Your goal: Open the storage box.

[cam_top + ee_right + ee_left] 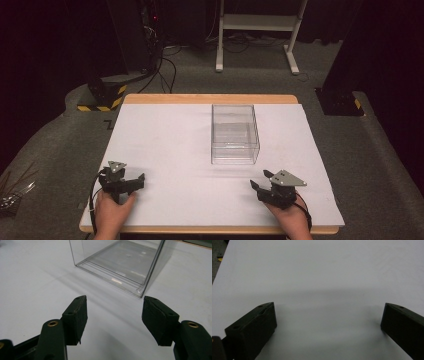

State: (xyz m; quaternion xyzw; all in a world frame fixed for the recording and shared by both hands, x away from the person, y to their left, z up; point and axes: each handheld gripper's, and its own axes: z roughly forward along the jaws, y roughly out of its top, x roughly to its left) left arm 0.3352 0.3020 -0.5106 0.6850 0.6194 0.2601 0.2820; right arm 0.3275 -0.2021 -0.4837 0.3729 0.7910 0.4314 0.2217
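Observation:
A clear plastic box [234, 133] stands upright and empty on the white table sheet [175, 145], a little right of centre. Its near corner [140, 291] lies just ahead of my right gripper [115, 305], whose jaws stand open with nothing between them. That right gripper [260, 182] rests near the front right of the table, a short way in front of the box. My left gripper [135, 179] rests near the front left, far from the box. In the left gripper view the left gripper [328, 312] is wide open over bare white sheet.
The table has a wooden edge [210, 98] at the back and front. Beyond it on the grey floor stand a white frame's legs [255, 35], a black post with a yellow-striped base [102, 97] and cables [165, 65]. A dark stand base [340, 102] sits at the right.

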